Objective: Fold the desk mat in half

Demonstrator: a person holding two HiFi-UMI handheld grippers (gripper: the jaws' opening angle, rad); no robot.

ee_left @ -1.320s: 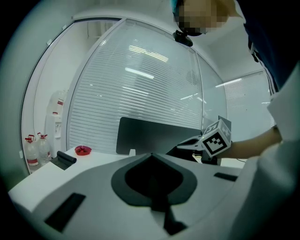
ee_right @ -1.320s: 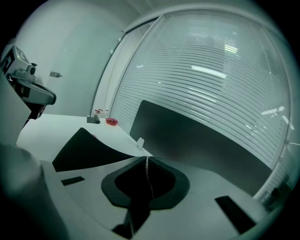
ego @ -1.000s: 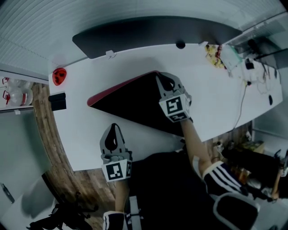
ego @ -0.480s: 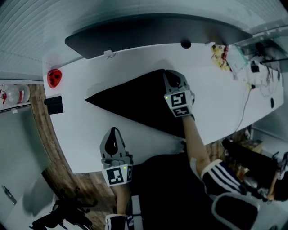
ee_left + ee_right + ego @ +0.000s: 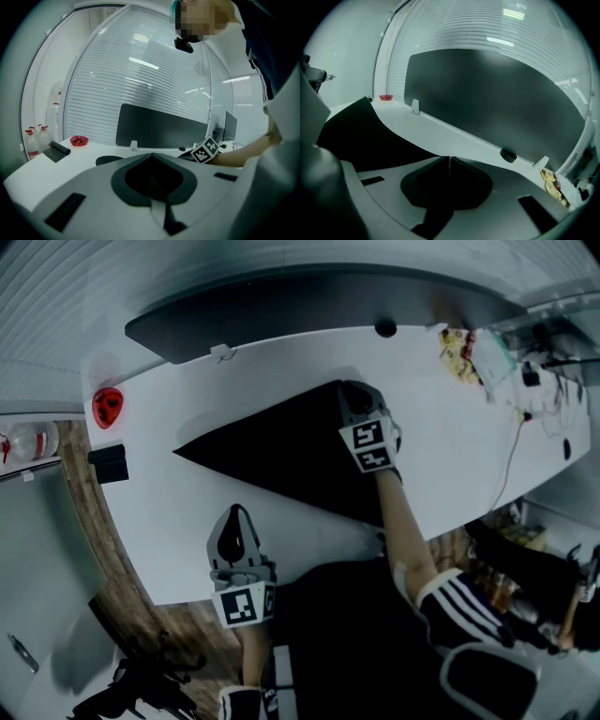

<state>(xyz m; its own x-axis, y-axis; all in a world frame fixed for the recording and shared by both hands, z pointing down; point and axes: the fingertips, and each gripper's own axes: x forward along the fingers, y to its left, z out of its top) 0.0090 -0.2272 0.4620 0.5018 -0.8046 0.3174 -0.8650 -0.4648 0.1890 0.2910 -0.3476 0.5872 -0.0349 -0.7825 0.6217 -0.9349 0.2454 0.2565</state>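
Observation:
The black desk mat [image 5: 281, 451] lies flat on the white desk [image 5: 187, 521], folded over into a long wedge that points left. My right gripper [image 5: 352, 390] sits at the mat's far right corner, shut on the thin edge there. In the right gripper view the mat [image 5: 361, 131] spreads to the left and runs up to the shut jaws [image 5: 449, 158]. My left gripper [image 5: 236, 514] hovers over the desk's near edge, apart from the mat, shut with nothing in it. In the left gripper view its shut jaws [image 5: 151, 155] face the mat [image 5: 107, 160] and the right gripper's marker cube [image 5: 205, 150].
A dark partition panel [image 5: 309, 301] runs along the desk's far edge. A red dish [image 5: 107, 404] and a black block [image 5: 110, 463] sit at the left end. A black round knob [image 5: 385, 329], cables and clutter [image 5: 487, 357] are at the far right. Bottles [image 5: 28, 440] stand off the desk's left.
The mat's raised flap, red underside showing, has come down flat. My right gripper moved a little farther back with the corner. The left gripper stayed put.

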